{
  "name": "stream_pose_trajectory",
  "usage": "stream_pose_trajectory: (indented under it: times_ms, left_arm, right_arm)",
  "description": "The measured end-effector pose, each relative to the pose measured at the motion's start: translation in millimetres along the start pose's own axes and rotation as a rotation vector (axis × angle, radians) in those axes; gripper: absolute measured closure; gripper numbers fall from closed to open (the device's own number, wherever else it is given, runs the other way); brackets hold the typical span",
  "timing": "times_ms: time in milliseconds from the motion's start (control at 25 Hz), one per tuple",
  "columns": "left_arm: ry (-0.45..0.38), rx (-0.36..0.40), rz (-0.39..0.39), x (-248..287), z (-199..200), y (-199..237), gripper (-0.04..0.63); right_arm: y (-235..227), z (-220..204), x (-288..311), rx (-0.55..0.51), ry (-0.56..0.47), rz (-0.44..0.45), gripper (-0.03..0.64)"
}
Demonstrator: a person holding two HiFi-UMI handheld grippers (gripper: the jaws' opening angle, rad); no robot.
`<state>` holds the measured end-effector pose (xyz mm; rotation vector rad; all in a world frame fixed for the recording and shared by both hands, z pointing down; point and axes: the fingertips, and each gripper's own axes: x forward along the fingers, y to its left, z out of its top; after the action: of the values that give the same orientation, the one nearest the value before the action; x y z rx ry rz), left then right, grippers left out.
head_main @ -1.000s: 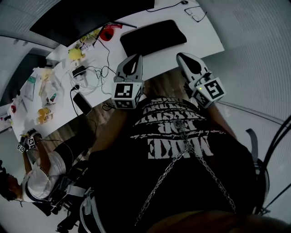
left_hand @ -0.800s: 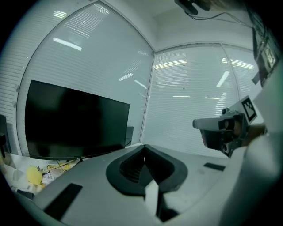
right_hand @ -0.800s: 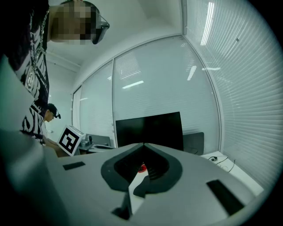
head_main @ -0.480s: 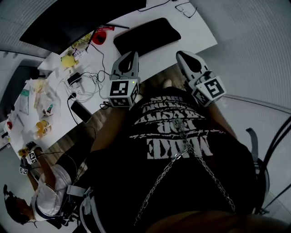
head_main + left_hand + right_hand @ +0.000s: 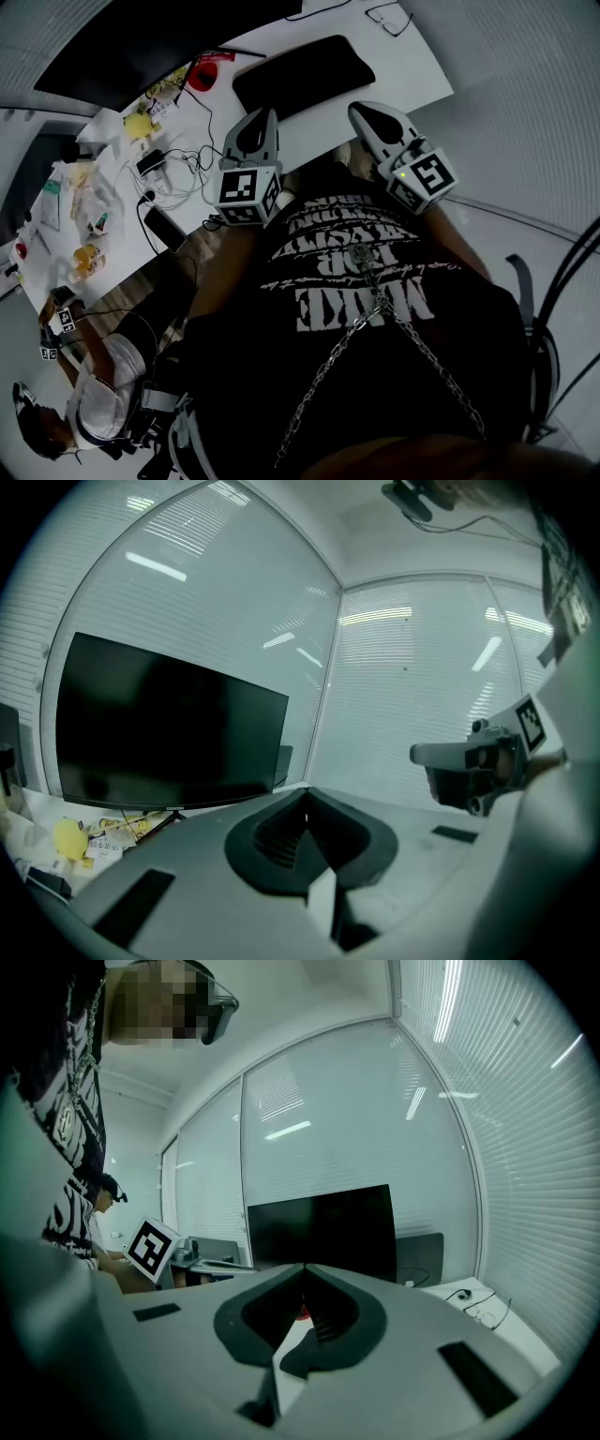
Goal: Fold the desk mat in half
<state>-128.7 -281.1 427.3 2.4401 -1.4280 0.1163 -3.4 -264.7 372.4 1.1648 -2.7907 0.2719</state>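
While both grippers are held out level in front of the person's black printed T-shirt [image 5: 361, 309], neither one has anything in it. The left gripper [image 5: 262, 120] has its fingers [image 5: 272, 841] pressed together, the tips meeting with nothing between them. The right gripper [image 5: 364, 112] is the same, its fingers [image 5: 347, 1321] closed tip to tip on nothing.

The black desk mat [image 5: 300, 77] lies flat and unfolded on the white desk [image 5: 417, 70], ahead of both sets of fingertips and apart from them. The left fingers point at its near left part and the right fingers at its near right end. In the head view both fingertips lie over the desk's near edge, short of the mat.

Beyond the mat, straight ahead of the fingers, stands a dark monitor [image 5: 169, 728]. A pair of glasses [image 5: 386, 15] lies on the desk past the mat, ahead and to the right of the right fingers. To the left of the left fingers the desk holds a tangle of cables [image 5: 178, 159], a yellow object [image 5: 138, 122] and a red object [image 5: 199, 75]. A second person [image 5: 89, 398] sits further along that side, well away from both grippers.
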Motion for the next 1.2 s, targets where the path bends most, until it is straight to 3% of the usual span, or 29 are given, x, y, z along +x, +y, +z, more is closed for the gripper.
stream_pose_trajectory:
  times_ms: [280,600,800,1040,1200]
  left_arm:
    - [0.038,-0.036,0.063,44.5,-5.5,-2.0,0.588]
    - [0.131,-0.055,0.096,121.6,-32.3,-13.6,0.588]
    - [0.208,-0.094,0.072,181.3,-66.6,-23.8,0.588]
    - [0.428,-0.068,0.088,234.6,-134.6,-28.7,0.588]
    - [0.519,-0.113,0.114,246.7,-171.2,-16.5,0.588]
  right_arm:
    - [-44.0,-2.2,17.3,-0.004,0.027,0.089,0.617]
    - [-134.8,-23.7,30.4,-0.014,0.103,0.121,0.617]
    - [-195.8,-73.0,44.3,0.023,0.254,0.199,0.617]
    - [-245.3,-141.8,56.2,0.060,0.414,0.282,0.615]
    - [-267.2,-192.9,71.6,0.096,0.529,0.318,0.615]
